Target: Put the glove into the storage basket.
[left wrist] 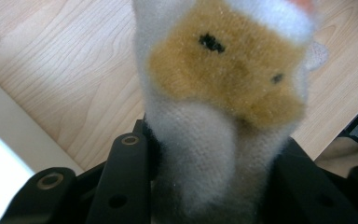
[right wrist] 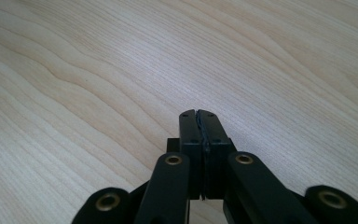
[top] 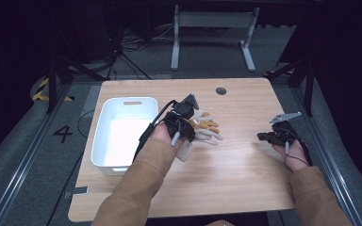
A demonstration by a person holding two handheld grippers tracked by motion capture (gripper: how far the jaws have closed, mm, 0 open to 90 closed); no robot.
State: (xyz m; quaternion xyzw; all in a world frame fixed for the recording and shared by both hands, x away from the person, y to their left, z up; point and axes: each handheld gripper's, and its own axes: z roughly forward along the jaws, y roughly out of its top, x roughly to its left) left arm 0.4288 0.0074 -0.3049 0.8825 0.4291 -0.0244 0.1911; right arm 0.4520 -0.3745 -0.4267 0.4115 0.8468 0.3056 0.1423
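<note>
A fuzzy white-and-tan soft item (left wrist: 223, 79) with small black marks sits between the jaws of my left gripper (left wrist: 209, 154), which is shut on its white lower part. In the high view the same soft item (top: 206, 128) lies on the wooden table (top: 235, 174) just right of the left gripper (top: 188, 131), its pale and tan ends spread toward the middle. My right gripper (top: 264, 137) hovers near the table's right side with nothing in it. Its jaws (right wrist: 199, 116) are pressed together over bare wood.
A white plastic bin (top: 101, 141) stands at the table's left side, close to my left hand; its pale rim (left wrist: 14, 135) shows at the lower left of the left gripper view. A round cable hole (top: 221, 91) sits near the far edge.
</note>
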